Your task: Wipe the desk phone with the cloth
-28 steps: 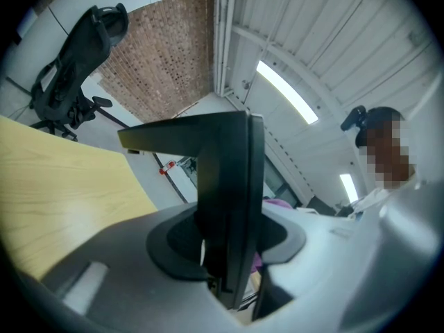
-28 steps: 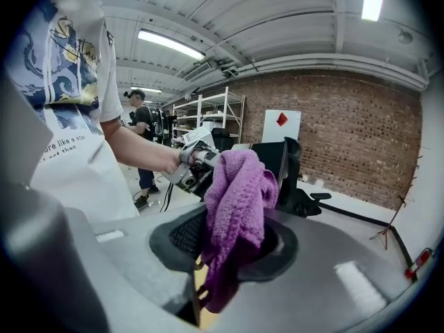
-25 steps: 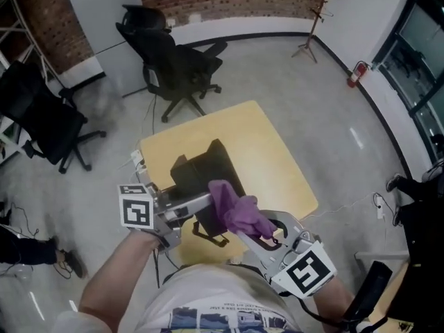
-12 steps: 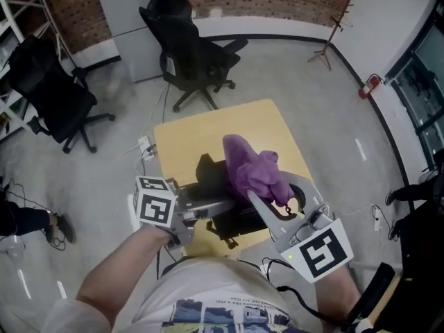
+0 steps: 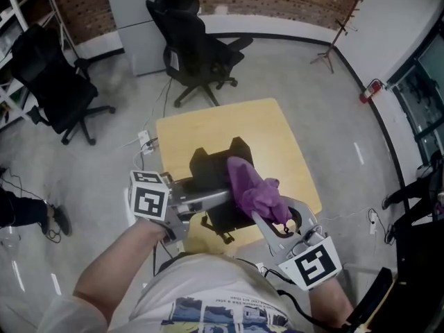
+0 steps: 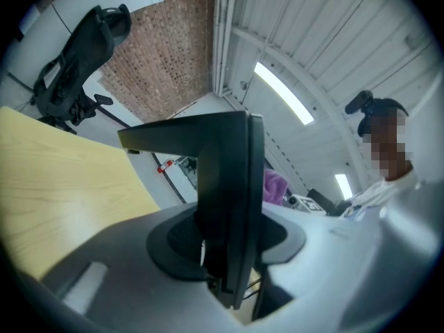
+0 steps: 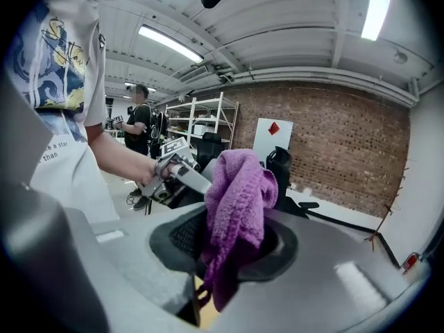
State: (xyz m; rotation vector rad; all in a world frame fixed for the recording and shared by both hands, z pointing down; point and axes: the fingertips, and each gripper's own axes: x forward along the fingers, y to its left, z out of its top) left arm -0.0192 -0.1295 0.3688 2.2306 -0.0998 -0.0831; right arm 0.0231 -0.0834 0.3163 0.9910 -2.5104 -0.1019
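The wiping step appears to be in hand; the desk phone is stood on the yellow table, its black edge clamped by the left gripper; the purple cloth is pinched in the right gripper at the phone's right side; next, the cloth should be pressed and drawn across the phone's surface.

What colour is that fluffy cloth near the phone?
The cloth is purple; the right gripper view shows it best.
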